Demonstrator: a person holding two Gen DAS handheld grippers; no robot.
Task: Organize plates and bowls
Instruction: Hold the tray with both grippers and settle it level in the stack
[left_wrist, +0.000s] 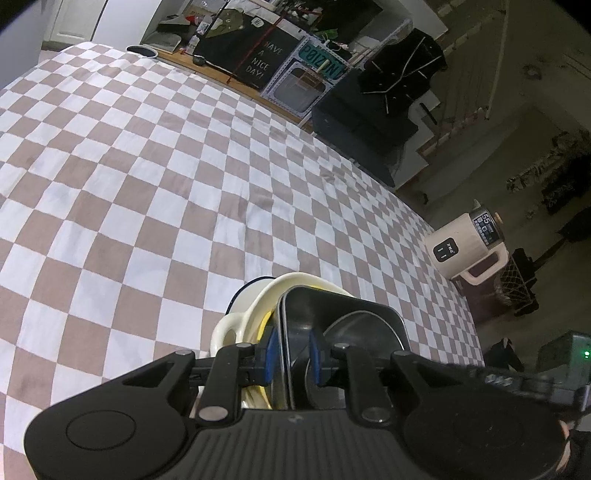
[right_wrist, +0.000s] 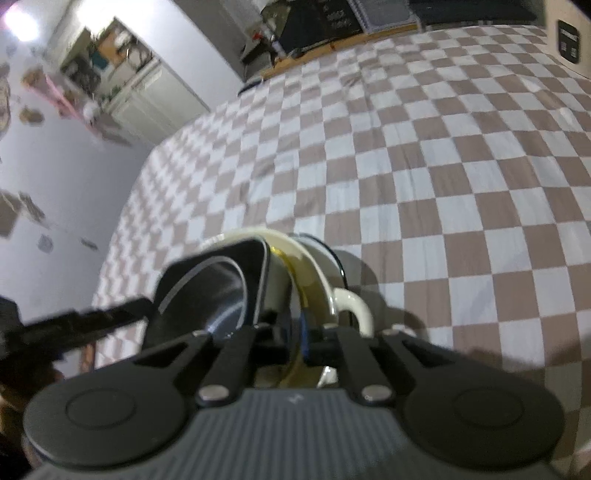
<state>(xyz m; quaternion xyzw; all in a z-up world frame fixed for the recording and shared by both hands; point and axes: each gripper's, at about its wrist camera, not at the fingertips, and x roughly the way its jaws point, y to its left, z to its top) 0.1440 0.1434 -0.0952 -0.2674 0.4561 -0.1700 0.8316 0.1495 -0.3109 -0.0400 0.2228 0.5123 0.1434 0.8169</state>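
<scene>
Across both frames spreads the brown-and-white checkered cloth (left_wrist: 147, 177). Right of centre in the left view sits a beige kettle (left_wrist: 463, 245). At lower centre, a stack of dishes — dark square tray (left_wrist: 343, 314) holding a steel bowl (left_wrist: 354, 328), over a cream handled bowl (left_wrist: 251, 295). Left gripper (left_wrist: 291, 356) is clamped on the tray rim; right gripper (right_wrist: 295, 332) pinches the stack's edge — blurred.
</scene>
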